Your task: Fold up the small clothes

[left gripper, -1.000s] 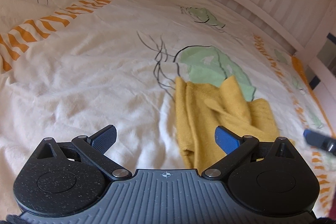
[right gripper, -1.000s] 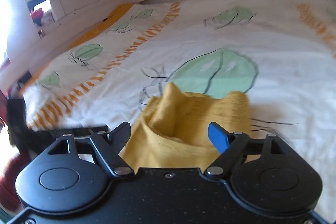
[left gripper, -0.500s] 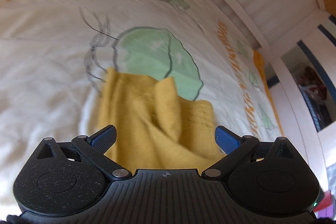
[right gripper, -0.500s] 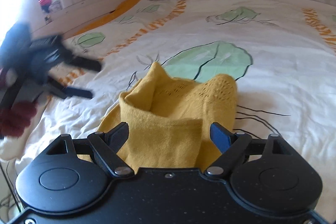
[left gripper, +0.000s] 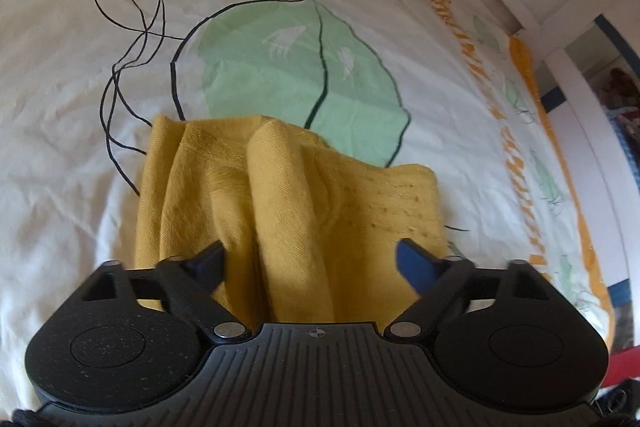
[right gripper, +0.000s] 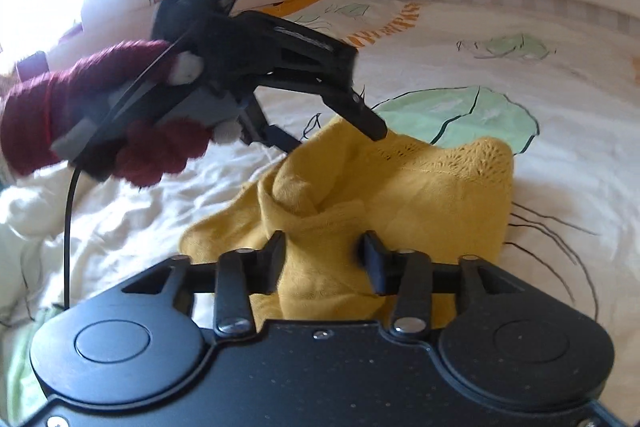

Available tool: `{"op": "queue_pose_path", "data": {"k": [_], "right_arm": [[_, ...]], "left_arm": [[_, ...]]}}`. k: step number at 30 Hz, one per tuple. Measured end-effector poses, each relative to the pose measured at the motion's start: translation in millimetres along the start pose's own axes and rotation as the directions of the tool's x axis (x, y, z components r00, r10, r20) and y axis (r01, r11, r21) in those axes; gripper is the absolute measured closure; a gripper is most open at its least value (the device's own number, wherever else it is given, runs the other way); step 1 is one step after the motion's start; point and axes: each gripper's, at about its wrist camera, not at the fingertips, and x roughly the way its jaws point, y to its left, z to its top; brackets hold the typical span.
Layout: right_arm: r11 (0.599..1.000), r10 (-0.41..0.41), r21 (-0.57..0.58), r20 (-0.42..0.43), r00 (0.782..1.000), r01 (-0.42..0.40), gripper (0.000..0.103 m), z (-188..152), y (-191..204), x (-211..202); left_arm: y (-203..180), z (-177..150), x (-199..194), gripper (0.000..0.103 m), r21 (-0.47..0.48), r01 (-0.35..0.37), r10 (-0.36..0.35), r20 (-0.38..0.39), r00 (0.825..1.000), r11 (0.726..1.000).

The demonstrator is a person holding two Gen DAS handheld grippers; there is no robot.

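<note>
Yellow knit garment (right gripper: 400,195) lies crumpled on the leaf-print bedcover (left gripper: 80,155), directly ahead of and under both claws: right gripper (right gripper: 324,255) nearer, jaws just closing onto a bunched fold between them, while left gripper (left gripper: 310,259), jaws just narrowing yet apart, straddles ridges at the opposite edge.

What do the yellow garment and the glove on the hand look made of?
Yellow garment: soft knit, matte, probably cotton or wool; an openwork stitch band shows near its far edge. Glove: chunky, fuzzy dark-red knit with grey fingertips, likely wool or acrylic.
</note>
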Motion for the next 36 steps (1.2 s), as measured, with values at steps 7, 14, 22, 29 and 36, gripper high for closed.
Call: {"op": "queue_pose_path", "data": {"k": [7, 14, 22, 29, 36], "right_arm": [[0.994, -0.066, -0.091, 0.028, 0.997, 0.068, 0.036, -6, 11, -7], [0.994, -0.051, -0.1, 0.022, 0.998, 0.053, 0.018, -2, 2, 4], [0.997, -0.017, -0.074, 0.001, 1.0, 0.017, 0.09, 4, 21, 9], [0.973, -0.089, -0.204, 0.096, 0.991, 0.107, 0.09, 21, 85, -1], [0.933, -0.146, -0.332, -0.007, 0.989, 0.136, 0.089, -1, 112, 47]], "left_arm": [[6, 0, 3, 0.055, 0.012, -0.02, 0.02, 0.012, 1.0, 1.0], [11, 1, 3, 0.061, 0.011, -0.012, 0.012, 0.018, 1.0, 1.0], [3, 9, -8, 0.092, 0.092, -0.027, 0.023, 0.047, 0.999, 0.995], [-1, 30, -32, 0.092, 0.188, -0.041, 0.022, 0.1, 0.995, 0.981], [31, 27, -9, 0.092, 0.157, -0.089, 0.081, 0.053, 0.995, 0.984]]}}
